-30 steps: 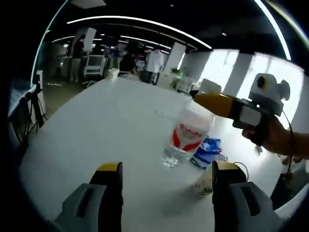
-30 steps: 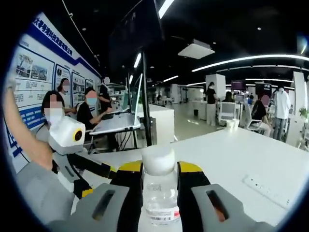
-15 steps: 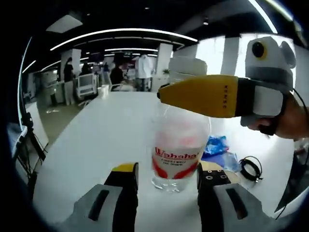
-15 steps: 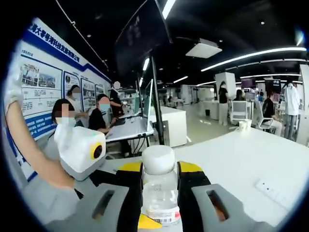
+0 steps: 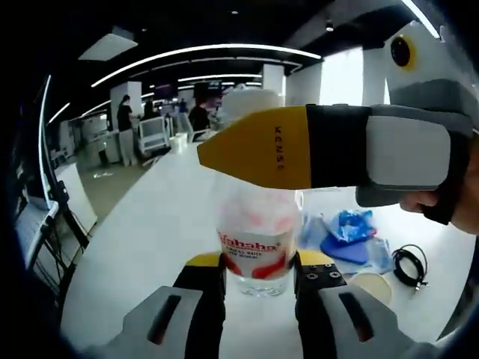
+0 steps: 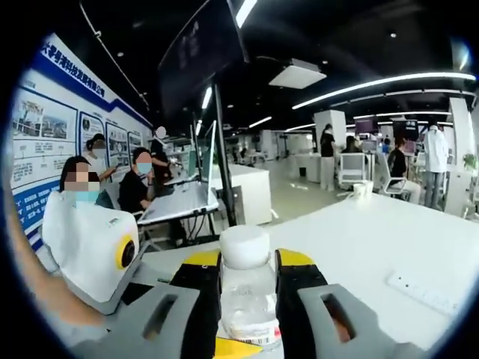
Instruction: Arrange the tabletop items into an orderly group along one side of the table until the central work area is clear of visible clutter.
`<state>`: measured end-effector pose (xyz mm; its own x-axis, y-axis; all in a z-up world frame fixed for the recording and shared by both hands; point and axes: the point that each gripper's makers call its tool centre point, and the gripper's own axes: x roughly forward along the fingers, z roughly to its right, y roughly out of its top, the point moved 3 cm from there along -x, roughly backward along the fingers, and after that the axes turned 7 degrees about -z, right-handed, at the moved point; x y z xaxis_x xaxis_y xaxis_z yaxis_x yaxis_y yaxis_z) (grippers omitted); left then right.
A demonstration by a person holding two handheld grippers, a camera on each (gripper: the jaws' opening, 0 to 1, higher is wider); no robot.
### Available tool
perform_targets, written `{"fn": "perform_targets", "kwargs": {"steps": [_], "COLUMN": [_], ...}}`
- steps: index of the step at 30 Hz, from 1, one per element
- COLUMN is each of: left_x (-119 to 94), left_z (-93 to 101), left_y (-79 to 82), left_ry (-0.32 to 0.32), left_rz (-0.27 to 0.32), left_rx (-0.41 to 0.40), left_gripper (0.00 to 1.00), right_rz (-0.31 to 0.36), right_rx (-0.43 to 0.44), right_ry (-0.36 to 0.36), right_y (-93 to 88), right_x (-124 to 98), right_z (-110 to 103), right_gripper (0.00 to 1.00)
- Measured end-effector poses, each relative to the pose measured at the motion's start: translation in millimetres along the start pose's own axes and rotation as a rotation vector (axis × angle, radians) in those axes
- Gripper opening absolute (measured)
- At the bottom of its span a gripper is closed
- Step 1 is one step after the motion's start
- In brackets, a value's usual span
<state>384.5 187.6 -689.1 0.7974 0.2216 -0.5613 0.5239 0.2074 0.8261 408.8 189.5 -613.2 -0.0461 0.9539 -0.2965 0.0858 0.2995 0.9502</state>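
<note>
A clear water bottle (image 5: 258, 243) with a red and white label and a white cap (image 6: 245, 247) stands over the white table (image 5: 150, 224). My right gripper (image 6: 247, 269) is shut on its neck just under the cap. In the left gripper view it reaches in from the right, with one of its yellow fingers (image 5: 262, 149) crossing the bottle's upper part. My left gripper (image 5: 260, 263) has its yellow tips pressed against both sides of the bottle's lower body. Its white body (image 6: 86, 250) appears at the left of the right gripper view.
Right of the bottle lie a blue packet (image 5: 348, 228), a black coiled cable (image 5: 408, 262) and a paper cup (image 5: 368, 284). A white power strip (image 6: 419, 288) lies on the table. Seated people and a monitor stand (image 6: 224, 164) are beyond the table's edge.
My left gripper has come up to the bottle and its jaws have narrowed from wide apart to closed against it. The right gripper has kept its hold on the neck.
</note>
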Motion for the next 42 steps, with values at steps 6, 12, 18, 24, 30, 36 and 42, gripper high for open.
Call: {"fn": "perform_targets", "kwargs": {"steps": [6, 12, 18, 24, 30, 36, 42], "left_x": [0, -2, -4, -18, -60, -109, -161], "left_z": [-3.5, -7.6, -10.8, -14.3, -21.3, -34.0, -44.9], "left_y": [-3.9, -9.5, -13.6, -21.6, -38.2, -42.9, -38.8], "left_ry": [0.086, 0.06, 0.007, -0.093, -0.174, -0.255, -0.271], "left_rz": [-0.028, -0.015, -0.005, 0.002, 0.037, 0.149, 0.298], "left_rx": [0.024, -0.019, -0.06, -0.143, -0.202, -0.369, -0.422], "left_gripper": [0.3, 0.31, 0.32, 0.35, 0.47, 0.58, 0.81], "right_rz": [-0.005, -0.013, -0.007, -0.009, -0.018, -0.043, -0.044], "right_rx": [0.029, 0.033, 0.034, 0.011, -0.011, -0.04, -0.043], "right_ry": [-0.035, 0.012, 0.052, 0.088, 0.085, 0.087, 0.087], "right_y": [-2.5, -4.8, -5.4, -7.9, -12.6, -19.4, -20.6], "right_x": [0, 3, 4, 8, 15, 21, 23], "right_z": [4, 6, 1, 0, 13, 23, 30], "right_gripper": [0.22, 0.2, 0.2, 0.2, 0.2, 0.2, 0.2]}}
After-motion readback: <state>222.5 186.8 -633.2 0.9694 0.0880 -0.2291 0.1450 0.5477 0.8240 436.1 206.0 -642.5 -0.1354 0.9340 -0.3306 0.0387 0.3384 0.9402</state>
